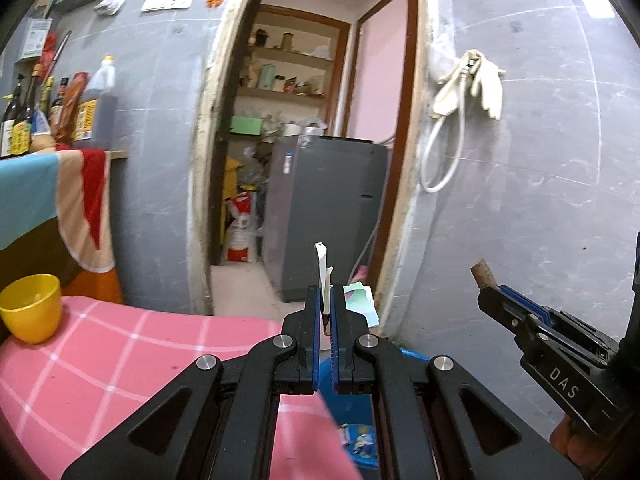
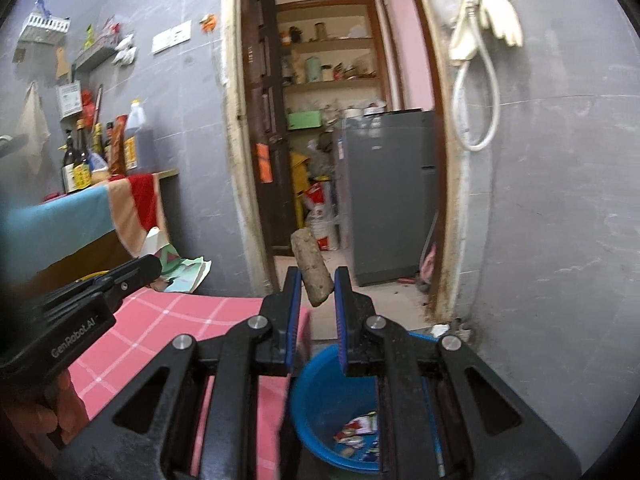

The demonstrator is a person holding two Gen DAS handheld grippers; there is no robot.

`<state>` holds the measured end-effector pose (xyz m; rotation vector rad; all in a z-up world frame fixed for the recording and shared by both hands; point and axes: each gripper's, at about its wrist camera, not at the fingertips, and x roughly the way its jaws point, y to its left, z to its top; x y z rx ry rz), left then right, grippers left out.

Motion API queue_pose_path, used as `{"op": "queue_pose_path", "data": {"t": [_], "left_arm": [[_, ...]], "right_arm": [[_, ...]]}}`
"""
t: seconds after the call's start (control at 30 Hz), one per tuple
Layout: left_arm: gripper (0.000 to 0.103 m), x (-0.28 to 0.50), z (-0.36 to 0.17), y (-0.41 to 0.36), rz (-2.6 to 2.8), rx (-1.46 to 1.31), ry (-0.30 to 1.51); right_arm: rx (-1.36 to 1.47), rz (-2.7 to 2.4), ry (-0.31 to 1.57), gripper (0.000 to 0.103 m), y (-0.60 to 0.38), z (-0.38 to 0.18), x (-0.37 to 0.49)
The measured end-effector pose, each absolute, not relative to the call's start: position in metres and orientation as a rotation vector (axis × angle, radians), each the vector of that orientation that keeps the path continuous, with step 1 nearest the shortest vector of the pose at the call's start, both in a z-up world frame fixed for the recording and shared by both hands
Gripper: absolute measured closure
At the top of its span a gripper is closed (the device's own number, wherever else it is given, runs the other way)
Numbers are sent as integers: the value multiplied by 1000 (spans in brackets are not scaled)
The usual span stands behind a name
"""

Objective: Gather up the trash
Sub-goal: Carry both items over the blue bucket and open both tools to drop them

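My left gripper (image 1: pixel 327 300) is shut on a piece of paper trash (image 1: pixel 323 276), white with a green and pink printed part (image 1: pixel 360 300); it also shows in the right wrist view (image 2: pixel 182 270). My right gripper (image 2: pixel 317 280) is shut on a brown, rough cylindrical piece of trash (image 2: pixel 311 272), which also shows in the left wrist view (image 1: pixel 482 276). A blue bucket (image 2: pixel 320 380) stands on the floor below both grippers, with several wrappers (image 2: pixel 358 428) inside. The left wrist view shows the bucket (image 1: pixel 352 404) under the fingers.
A table with a pink checked cloth (image 1: pixel 100 360) sits at the left, with a yellow cup (image 1: pixel 32 308) on it. Bottles (image 2: pixel 84 160) stand on a counter behind. A doorway ahead opens on a grey fridge (image 2: pixel 384 196) and shelves. The grey wall (image 2: pixel 560 240) is at the right.
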<state>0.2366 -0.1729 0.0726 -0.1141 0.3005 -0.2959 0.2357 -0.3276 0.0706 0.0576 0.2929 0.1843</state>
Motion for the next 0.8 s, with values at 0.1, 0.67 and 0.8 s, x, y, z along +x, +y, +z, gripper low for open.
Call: {"op": "queue_pose_path", "data": {"t": [0.1,0.67,0.8], "left_arm": [[100,240,70,-193,-320,-111,305],[100,274,21,-258,-380,-66,445],[100,286,9,-263,-369,-61,503]], "right_arm": [[59,155,292,88,-345,68,232],[128,96,425,88,-403,20,251],[143,100,483,88,-407,8,262]]}}
